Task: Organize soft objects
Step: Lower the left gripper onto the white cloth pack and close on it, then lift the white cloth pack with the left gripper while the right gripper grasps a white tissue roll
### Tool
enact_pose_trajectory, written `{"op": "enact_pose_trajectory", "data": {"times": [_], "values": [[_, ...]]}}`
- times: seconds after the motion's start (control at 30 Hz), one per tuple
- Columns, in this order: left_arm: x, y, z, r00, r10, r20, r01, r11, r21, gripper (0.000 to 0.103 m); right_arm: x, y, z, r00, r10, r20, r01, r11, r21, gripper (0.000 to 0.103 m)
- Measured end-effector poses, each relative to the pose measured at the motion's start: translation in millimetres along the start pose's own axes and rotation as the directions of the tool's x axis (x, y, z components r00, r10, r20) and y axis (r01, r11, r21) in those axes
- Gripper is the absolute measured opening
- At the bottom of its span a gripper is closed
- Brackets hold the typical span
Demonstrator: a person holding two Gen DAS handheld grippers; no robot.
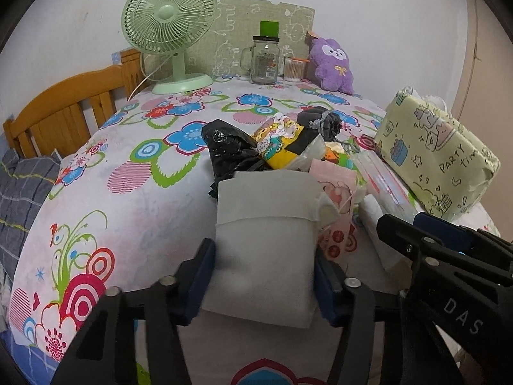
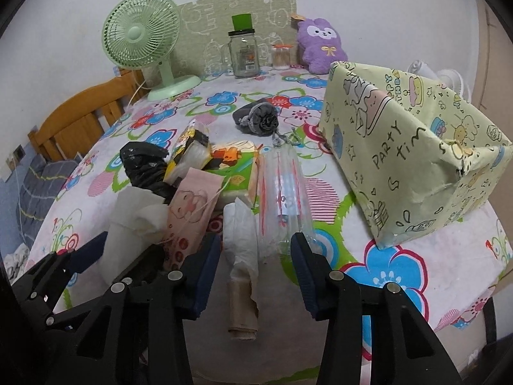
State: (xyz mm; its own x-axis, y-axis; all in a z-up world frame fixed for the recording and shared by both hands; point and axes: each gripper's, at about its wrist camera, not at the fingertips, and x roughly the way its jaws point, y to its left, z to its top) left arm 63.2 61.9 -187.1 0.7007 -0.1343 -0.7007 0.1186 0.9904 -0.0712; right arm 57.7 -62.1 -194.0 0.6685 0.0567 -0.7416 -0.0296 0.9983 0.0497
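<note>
My left gripper [image 1: 261, 256] is shut on a folded white cloth pad [image 1: 264, 240], held above the near table edge; the pad shows in the right wrist view [image 2: 134, 211] too. My right gripper [image 2: 256, 256] is open, its fingers on either side of a crumpled white tissue roll [image 2: 242, 243] and the end of a clear plastic pack [image 2: 283, 199]. Behind lies a pile: a black plastic bag [image 1: 229, 150], a yellow cartoon pouch [image 1: 279, 141], a pink pouch [image 2: 189, 211], a green tissue pack [image 2: 234, 166] and a grey drawstring bag [image 2: 259, 118].
A yellow "PARTY TIME" wrapped box [image 2: 413, 150] stands open on the right. At the back are a green fan [image 1: 168, 29], a glass jar [image 1: 264, 59], a cotton-swab tub [image 1: 293, 69] and a purple plush [image 1: 332, 62]. A wooden bed frame [image 1: 57, 118] lies left.
</note>
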Motion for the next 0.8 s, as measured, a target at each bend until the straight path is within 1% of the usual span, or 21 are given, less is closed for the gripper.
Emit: {"op": "enact_pose_trajectory", "data": {"times": [0.03, 0.07, 0.17, 0.5, 0.57, 0.63, 0.7, 0.8], "values": [[0.6, -0.3, 1.4, 1.000, -0.001, 0.000, 0.001, 1.000, 0.002, 0.051, -0.3, -0.5, 1.1, 1.000, -0.002, 0.002, 0.002, 1.000, 0.001, 0.050], [0.5, -0.6, 2.4, 1.000, -0.001, 0.003, 0.001, 1.000, 0.005, 0.046, -0.7, -0.5, 2.4, 1.000, -0.005, 0.005, 0.005, 1.000, 0.000, 0.050], [-0.1, -2.3, 4.8, 1.000, 0.006, 0.012, -0.007, 1.000, 0.011, 0.043, -2.9, 0.0, 4.6, 1.000, -0.013, 0.018, 0.013, 1.000, -0.006, 0.050], [-8.1, -3.6, -2.4, 1.000, 0.008, 0.015, -0.009, 1.000, 0.025, 0.041, -9.5, 3.1, -3.3, 1.000, 0.005, 0.008, -0.005, 1.000, -0.014, 0.050], [-9.3, -4.4, -6.9, 1.000, 0.014, 0.014, -0.015, 0.999, 0.033, 0.041, -8.5, 5.7, -7.1, 1.000, 0.002, -0.002, -0.002, 1.000, -0.015, 0.045], [-9.4, -5.2, -11.4, 0.999, 0.030, 0.016, -0.030, 0.999, 0.029, 0.040, -6.0, 7.6, -9.4, 1.000, 0.007, -0.020, -0.007, 1.000, -0.016, 0.039], [-10.3, -7.1, -13.3, 0.999, 0.043, 0.022, -0.044, 0.998, 0.035, 0.040, -4.0, 9.7, -10.9, 0.999, 0.020, -0.032, -0.021, 1.000, -0.015, 0.035], [-10.6, -6.3, -13.9, 0.999, 0.043, 0.023, -0.044, 0.998, 0.041, 0.040, -3.8, 12.2, -11.4, 0.999, 0.031, -0.034, -0.032, 0.999, -0.020, 0.030]]}}
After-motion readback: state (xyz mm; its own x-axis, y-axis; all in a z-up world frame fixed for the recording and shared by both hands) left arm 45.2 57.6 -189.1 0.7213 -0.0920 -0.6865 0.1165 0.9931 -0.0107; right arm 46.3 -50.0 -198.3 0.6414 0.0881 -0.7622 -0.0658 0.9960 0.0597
